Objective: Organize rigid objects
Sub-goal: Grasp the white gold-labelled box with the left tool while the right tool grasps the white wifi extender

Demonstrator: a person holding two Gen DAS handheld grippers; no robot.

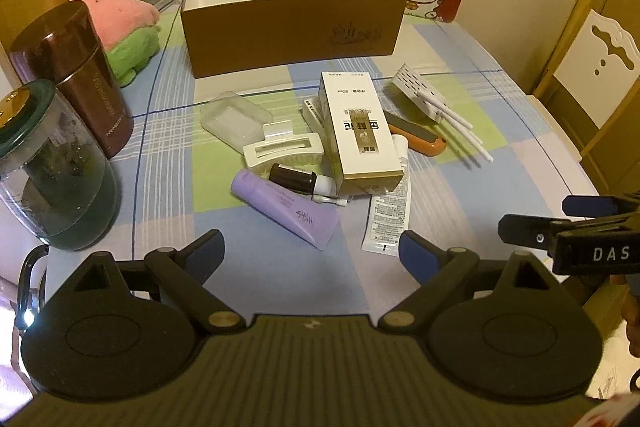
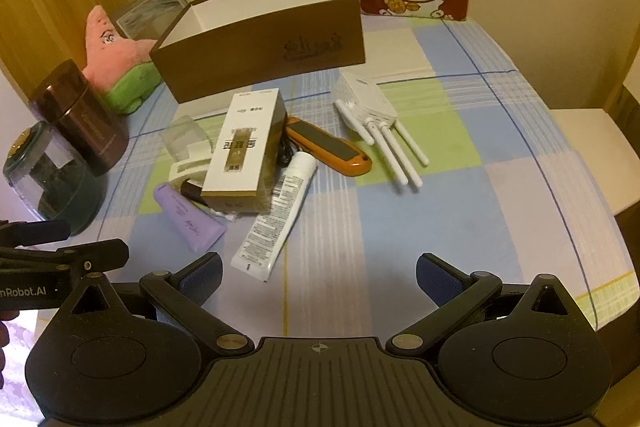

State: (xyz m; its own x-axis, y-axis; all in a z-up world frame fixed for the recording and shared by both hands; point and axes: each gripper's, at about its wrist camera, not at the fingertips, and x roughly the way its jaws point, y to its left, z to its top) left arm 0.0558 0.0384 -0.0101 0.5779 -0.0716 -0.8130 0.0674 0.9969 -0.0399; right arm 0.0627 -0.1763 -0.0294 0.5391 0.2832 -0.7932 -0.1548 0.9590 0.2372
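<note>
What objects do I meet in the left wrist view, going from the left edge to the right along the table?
Green-lidded jar → dark red canister → purple tube → white-and-gold carton → orange tool → white router.

A table (image 1: pixel 460 195) under a checked cloth of blue, green and lilac carries everything. At its 12 o'clock stands an open brown box (image 1: pixel 288 39). At 9 o'clock stand a dark red canister (image 1: pixel 80 75) and a green-lidded jar (image 1: pixel 52 167), with a pink plush toy (image 1: pixel 116 11) at 10. In the middle lie a white carton (image 1: pixel 360 135), purple tube (image 1: pixel 288 207), white tube (image 1: pixel 388 215), hair clip (image 1: pixel 284 147), clear case (image 1: pixel 234 119), orange tool (image 1: pixel 416 137) and white router (image 1: pixel 420 95)
</note>
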